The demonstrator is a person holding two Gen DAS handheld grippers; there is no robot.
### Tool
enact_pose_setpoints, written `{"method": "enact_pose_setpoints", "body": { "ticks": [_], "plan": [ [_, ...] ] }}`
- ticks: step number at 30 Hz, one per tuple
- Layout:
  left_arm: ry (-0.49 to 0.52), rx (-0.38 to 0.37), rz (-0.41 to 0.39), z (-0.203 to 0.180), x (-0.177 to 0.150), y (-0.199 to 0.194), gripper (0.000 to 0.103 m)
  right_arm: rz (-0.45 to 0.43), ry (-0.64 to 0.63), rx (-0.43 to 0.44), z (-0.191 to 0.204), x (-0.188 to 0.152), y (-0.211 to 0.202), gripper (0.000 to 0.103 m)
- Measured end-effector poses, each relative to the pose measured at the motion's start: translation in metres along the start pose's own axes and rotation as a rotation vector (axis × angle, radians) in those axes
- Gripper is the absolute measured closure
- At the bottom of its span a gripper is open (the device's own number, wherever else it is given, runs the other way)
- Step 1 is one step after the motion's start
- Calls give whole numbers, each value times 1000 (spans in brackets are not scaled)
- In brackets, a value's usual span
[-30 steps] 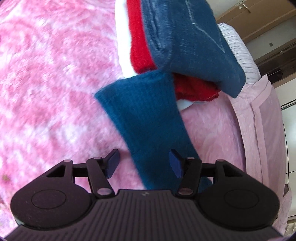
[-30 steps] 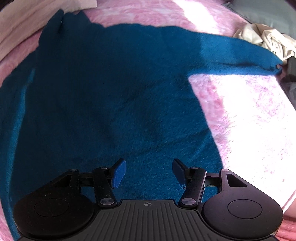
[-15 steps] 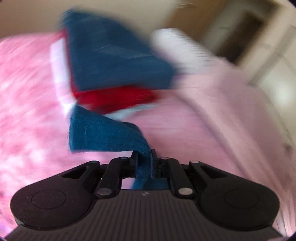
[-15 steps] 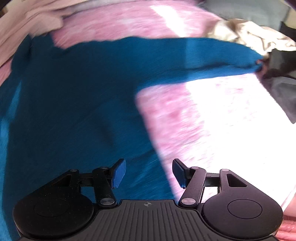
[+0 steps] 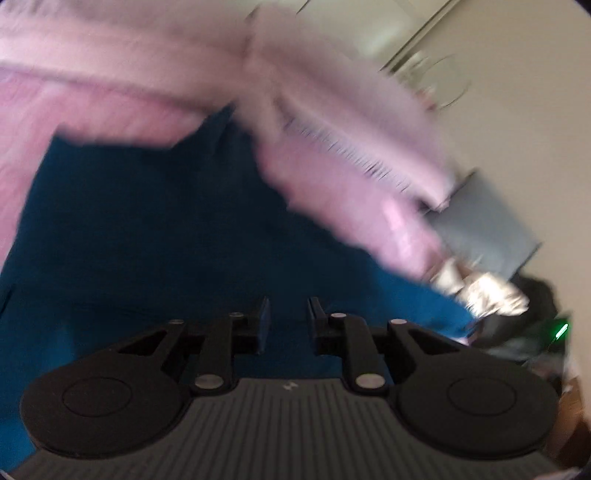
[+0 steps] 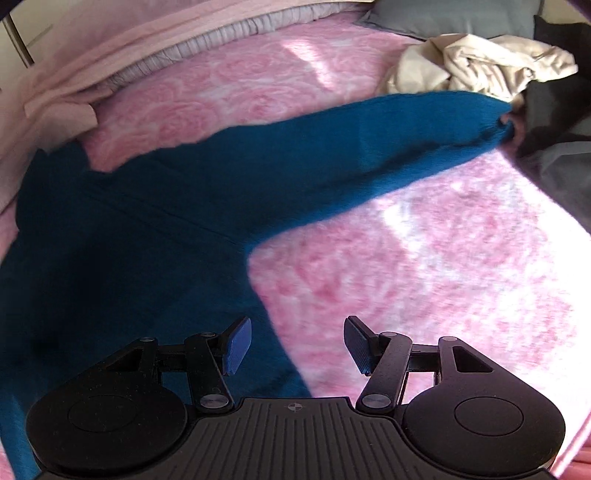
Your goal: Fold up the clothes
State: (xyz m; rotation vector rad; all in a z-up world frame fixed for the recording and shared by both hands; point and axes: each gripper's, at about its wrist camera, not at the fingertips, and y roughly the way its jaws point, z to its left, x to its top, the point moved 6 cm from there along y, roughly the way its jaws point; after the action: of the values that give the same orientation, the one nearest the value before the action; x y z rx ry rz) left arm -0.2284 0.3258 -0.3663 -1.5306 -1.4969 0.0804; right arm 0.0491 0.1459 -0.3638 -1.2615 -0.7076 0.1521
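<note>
A teal knit sweater lies spread on the pink bed cover, one sleeve stretched to the far right. My right gripper is open and empty, low over the sweater's side edge below the armpit. The left wrist view is blurred by motion. My left gripper hovers over the sweater's body with its jaws partly apart and dark teal cloth behind the gap. I cannot tell whether it holds the cloth.
A crumpled beige garment and dark clothing lie by the sleeve's cuff. A grey pillow and a pale pink folded quilt line the far edge of the bed. A wall shows in the left view.
My left gripper shut on the left sleeve, swung it over the sweater's body, and its jaws now stand partly apart. My right gripper moved right toward the sweater's side edge, staying open.
</note>
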Motion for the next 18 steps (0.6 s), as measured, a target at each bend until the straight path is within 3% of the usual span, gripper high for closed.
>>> {"method": "enact_pose_setpoints", "body": {
  "ticks": [4, 10, 14, 18],
  "plan": [
    [-30, 171, 58, 52, -17, -12, 87, -19, 52, 99, 4, 11, 12, 44],
    [-24, 371, 26, 122, 10, -36, 87, -35, 265, 315, 14, 28, 33, 44],
    [-34, 417, -18, 140, 26, -40, 85, -34, 404, 381, 14, 42, 50, 44],
    [-170, 413, -45, 159, 44, -40, 75, -25, 506, 439, 13, 51, 65, 44]
  ]
}}
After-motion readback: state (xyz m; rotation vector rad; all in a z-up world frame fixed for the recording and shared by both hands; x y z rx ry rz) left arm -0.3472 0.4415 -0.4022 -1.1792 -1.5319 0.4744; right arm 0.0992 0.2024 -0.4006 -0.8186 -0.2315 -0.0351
